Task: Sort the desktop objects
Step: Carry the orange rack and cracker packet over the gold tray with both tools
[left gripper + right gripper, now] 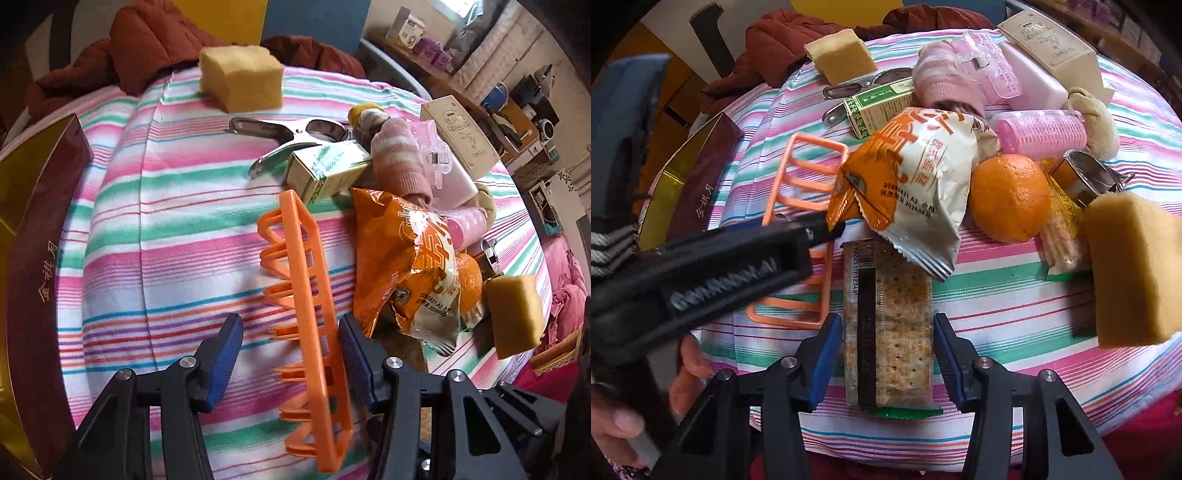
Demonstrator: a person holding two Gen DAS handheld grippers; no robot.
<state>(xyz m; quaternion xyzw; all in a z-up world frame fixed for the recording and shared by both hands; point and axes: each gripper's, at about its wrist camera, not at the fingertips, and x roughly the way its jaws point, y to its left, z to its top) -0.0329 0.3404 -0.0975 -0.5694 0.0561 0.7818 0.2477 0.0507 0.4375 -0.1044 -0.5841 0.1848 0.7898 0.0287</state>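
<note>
An orange plastic rack (314, 317) lies on the striped tablecloth (166, 221). My left gripper (290, 354) is open around its near end, the right finger touching its edge; the rack also shows in the right wrist view (798, 184). A cracker packet (890, 332) lies between the fingers of my open right gripper (888, 362), with gaps on both sides. An orange snack bag (908, 184), an orange fruit (1010, 197), a green box (879, 107), a pink sock (942, 85) and a pink roller (1041, 134) form a pile behind it.
A dark red and gold box (40, 258) lies along the left table edge. Yellow sponges sit at the back (242, 75) and at the right edge (1134, 269). Metal tongs (291, 136), a beige carton (1049, 40) and a red coat (798, 40) are at the back.
</note>
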